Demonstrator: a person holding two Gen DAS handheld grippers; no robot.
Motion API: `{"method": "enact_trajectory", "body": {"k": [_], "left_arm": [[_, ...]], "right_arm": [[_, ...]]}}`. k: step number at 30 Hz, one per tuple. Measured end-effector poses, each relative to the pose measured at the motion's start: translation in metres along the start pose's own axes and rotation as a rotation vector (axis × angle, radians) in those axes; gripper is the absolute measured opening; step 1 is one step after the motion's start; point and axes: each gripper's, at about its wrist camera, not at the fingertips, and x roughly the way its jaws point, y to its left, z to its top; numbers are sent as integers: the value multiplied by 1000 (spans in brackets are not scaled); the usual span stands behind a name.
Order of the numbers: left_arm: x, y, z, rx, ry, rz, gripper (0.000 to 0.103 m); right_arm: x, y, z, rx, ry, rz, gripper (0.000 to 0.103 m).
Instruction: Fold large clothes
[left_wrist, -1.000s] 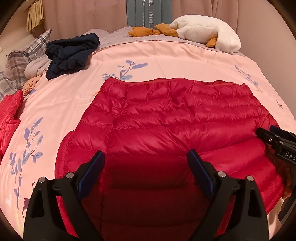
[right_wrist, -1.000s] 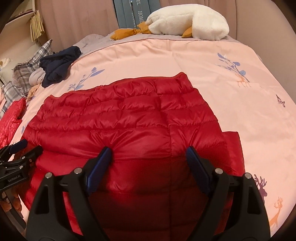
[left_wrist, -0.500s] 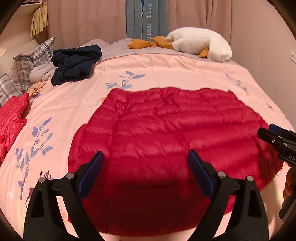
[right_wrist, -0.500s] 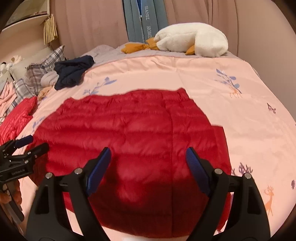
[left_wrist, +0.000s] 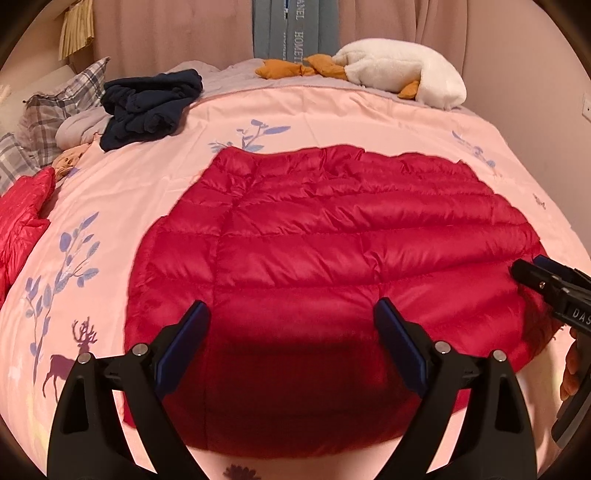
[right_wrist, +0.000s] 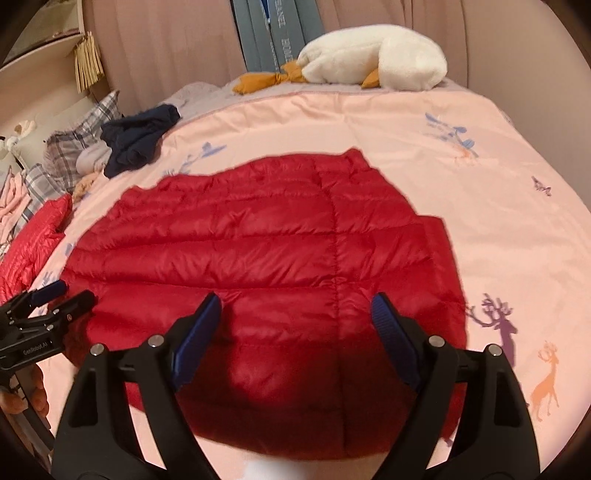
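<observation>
We are holding the left hand-held gripper (left_wrist: 291, 332) released, its two blue pads (left_wrist: 184, 343) spread wide and gripping nothing. It is hovering over the near part of the red jacket (left_wrist: 332, 266). Our right hand-held gripper (right_wrist: 295, 325) is released in the same way, with its fingers apart above the near part of the jacket, and nothing is sitting between them. In the left view the right one is showing at the right edge, beside the jacket's right side; in the right view the left one is showing at the left edge, beside the jacket's left side.

The jacket is lying flat on the bed (left_wrist: 147, 177), spread wide across the pink cover, in the middle and toward the near edge. Its quilted rows are running from side to side.

Farther away, a dark blue garment (left_wrist: 147, 103) is lying bunched near the far left of the bed, well apart from the jacket. Another red garment (left_wrist: 18, 218) is sitting at the left edge. A white plush goose (left_wrist: 402, 74) is resting at the far end, by the curtain (left_wrist: 166, 33).
</observation>
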Motion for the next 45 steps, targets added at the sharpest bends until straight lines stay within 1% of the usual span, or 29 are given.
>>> {"method": "enact_trajectory", "body": {"k": [3,6,9,10,17,20,27,32,45], "left_arm": [[-13,3,-6,9,-28,20,92],[-20,8,-13,8,-37,29,92],[-15,12,-18,-1,-18,32,92],[-13,13,-19,-5,-10,31,92],[-3,13,-23,-4,17,21,92],[-7,14,-24,-8,16,17,92],[-24,14,-29,2,-12,23,92],[-16,16,-34,-6,15,24,92],[-12,15,-38,-5,21,24,92]], "right_arm": [[-16,-2,-2,-6,-34,-8,85],[-22,-6,-6,-12,-40,-25,85],[-14,-13,-12,-6,-3,-43,85],[-7,-16,-15,-2,22,-45,85],[7,-20,-21,5,72,-26,86],[0,-19,-20,6,61,-31,85],[-23,-17,-24,-9,3,-50,85],[-11,-25,-32,0,49,-59,86],[-5,-25,-35,2,61,-58,86]]}}
